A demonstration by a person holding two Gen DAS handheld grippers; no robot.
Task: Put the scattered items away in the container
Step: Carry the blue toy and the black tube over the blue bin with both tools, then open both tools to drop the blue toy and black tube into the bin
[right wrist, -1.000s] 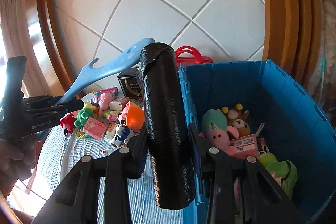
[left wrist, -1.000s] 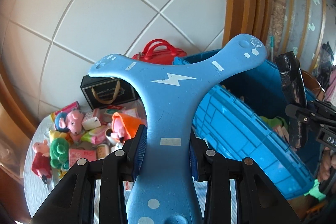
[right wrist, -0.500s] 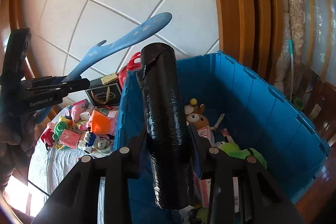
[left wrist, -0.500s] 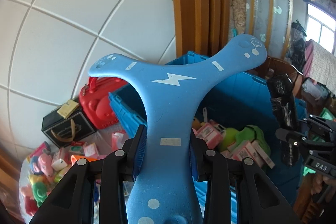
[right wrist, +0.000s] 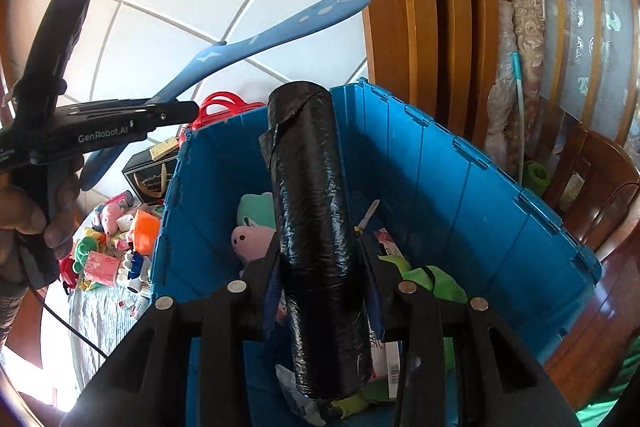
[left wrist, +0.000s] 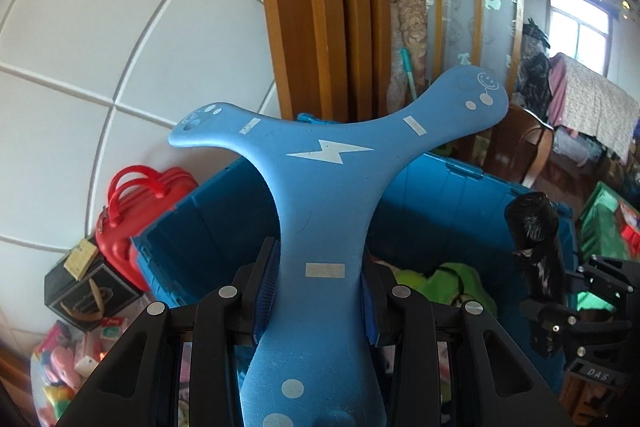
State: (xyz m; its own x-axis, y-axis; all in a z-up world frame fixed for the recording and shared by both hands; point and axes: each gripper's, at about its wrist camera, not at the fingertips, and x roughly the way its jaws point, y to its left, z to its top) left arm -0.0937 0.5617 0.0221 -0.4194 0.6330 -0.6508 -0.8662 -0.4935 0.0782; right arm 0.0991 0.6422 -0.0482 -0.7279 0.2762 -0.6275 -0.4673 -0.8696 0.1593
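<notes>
While both held tools hang over a blue storage crate (right wrist: 472, 187), the left gripper (left wrist: 316, 303) is clenched on the stem of a blue three-armed foam boomerang (left wrist: 324, 187), whose two upper arms spread above the crate's far rim and whose lightning-bolt mark faces the camera. Seen from the right wrist, that same boomerang (right wrist: 280, 31) sticks out of the left gripper (right wrist: 176, 115) to the left of the crate, gripped by a person's hand (right wrist: 24, 219). The right gripper (right wrist: 322, 283) is clamped around a roll of black plastic bags (right wrist: 316, 235), which stands roughly upright between the pads and sits over the crate's open interior. Inside the crate lie a pink plush toy (right wrist: 252, 239), a pale green plush (right wrist: 258, 207), green fabric (right wrist: 428, 279) and small printed packets. Scattered toys (right wrist: 116, 243) remain on the striped cloth-covered surface (right wrist: 100, 315) left of the crate, among them an orange piece and pink pig figures. A red toy case (left wrist: 132, 211) and a black gift box (left wrist: 88, 287) stand just behind the pile, against a white panelled wall (left wrist: 120, 27).
</notes>
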